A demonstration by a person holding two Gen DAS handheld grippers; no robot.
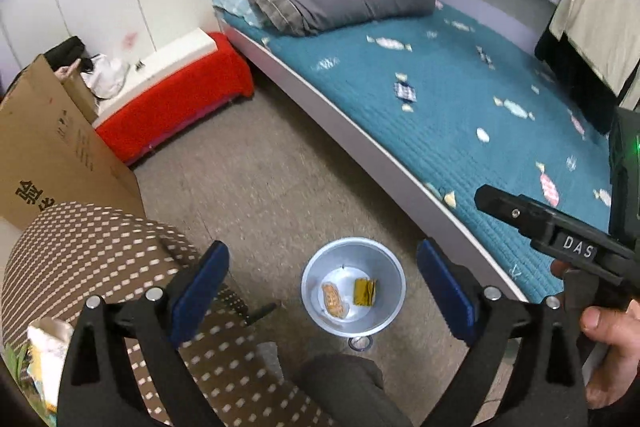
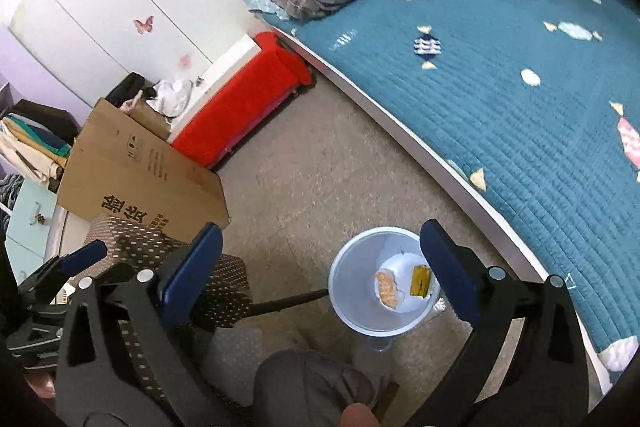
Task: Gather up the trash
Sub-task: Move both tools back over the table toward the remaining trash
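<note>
The pale bin (image 1: 353, 287) stands on the floor (image 1: 264, 171) beside the bed (image 1: 460, 115) edge, holding an orange wrapper (image 1: 334, 301) and a yellow packet (image 1: 364, 291); open floor lies beyond; left tongs (image 1: 324, 291) and right tongs (image 2: 320, 267) gape empty above it.

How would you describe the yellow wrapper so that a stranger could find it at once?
Start at the blue bed; on the floor beside its edge stands a pale round bin. Inside lie two scraps: the yellow wrapper is the flat, folded, golden one, not the orange-and-white packet beside it.
</note>
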